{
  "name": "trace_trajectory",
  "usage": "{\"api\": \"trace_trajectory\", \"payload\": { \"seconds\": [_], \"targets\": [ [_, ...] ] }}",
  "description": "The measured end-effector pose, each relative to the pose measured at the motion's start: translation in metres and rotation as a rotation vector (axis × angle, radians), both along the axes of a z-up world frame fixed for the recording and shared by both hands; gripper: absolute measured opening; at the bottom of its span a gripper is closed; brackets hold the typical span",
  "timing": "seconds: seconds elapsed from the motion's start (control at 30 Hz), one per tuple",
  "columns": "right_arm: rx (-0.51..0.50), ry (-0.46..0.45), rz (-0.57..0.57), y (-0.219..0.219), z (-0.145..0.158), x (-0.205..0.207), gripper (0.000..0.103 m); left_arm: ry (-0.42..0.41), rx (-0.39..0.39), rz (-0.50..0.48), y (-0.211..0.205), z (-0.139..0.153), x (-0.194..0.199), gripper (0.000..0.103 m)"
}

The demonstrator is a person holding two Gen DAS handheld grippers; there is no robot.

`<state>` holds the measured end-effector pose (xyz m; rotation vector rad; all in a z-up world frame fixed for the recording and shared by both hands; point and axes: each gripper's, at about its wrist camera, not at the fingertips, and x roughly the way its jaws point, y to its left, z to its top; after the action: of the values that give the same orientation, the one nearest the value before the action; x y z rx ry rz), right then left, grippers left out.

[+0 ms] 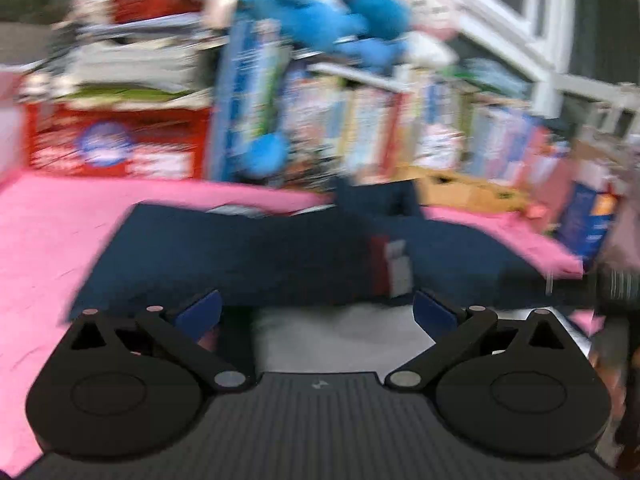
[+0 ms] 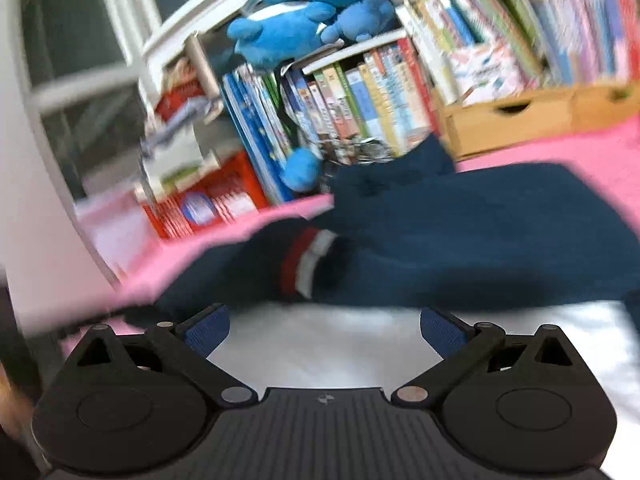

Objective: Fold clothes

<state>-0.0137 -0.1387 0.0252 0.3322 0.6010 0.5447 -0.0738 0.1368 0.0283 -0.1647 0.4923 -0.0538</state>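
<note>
A navy blue garment (image 1: pixel 260 256) with a red and white stripe (image 1: pixel 392 268) lies spread on a pink surface (image 1: pixel 44 240); its near part is white (image 1: pixel 336 336). My left gripper (image 1: pixel 316 312) is open and empty just above the white near edge. In the right wrist view the same navy garment (image 2: pixel 460 240) with the stripe (image 2: pixel 308 264) lies ahead, and my right gripper (image 2: pixel 324 332) is open and empty over the white part (image 2: pixel 320 344). Both views are blurred.
Shelves of books (image 2: pixel 360 104) and blue plush toys (image 2: pixel 312 20) stand behind the pink surface. A red box (image 1: pixel 116 144) sits at the back left, wooden drawers (image 2: pixel 520 120) at the back right. A white window frame (image 1: pixel 540 60) rises behind.
</note>
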Motion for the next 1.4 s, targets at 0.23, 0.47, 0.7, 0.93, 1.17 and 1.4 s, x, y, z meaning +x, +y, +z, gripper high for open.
{"api": "trace_trajectory", "payload": {
  "seconds": [0.23,0.47,0.7,0.93,1.17,1.4],
  "targets": [
    [-0.141,0.076,-0.039,0.09,-0.026,0.08,0.058,0.128,0.179,0.118,-0.01,-0.032,0.0,0.102],
    [-0.309,-0.136,-0.168,0.089,0.006,0.059,0.034,0.139,0.056,0.128,0.013,-0.034,0.002,0.102],
    [-0.372,-0.304,-0.39,0.001,0.054,0.056,0.029,0.143,0.076,0.134,0.011,-0.034,0.002,0.103],
    [-0.33,-0.039,-0.511,-0.078,0.005,0.089,0.029,0.164,0.111,0.156,0.007,-0.035,0.003,0.103],
    [-0.185,0.059,-0.38,-0.081,-0.036,0.084,0.081,0.113,0.189,0.162,0.002,-0.013,0.023,0.103],
    [-0.308,0.049,-0.415,-0.054,-0.045,0.107,0.044,0.186,0.28,0.22,-0.008,-0.032,0.069,0.103]
  ]
}}
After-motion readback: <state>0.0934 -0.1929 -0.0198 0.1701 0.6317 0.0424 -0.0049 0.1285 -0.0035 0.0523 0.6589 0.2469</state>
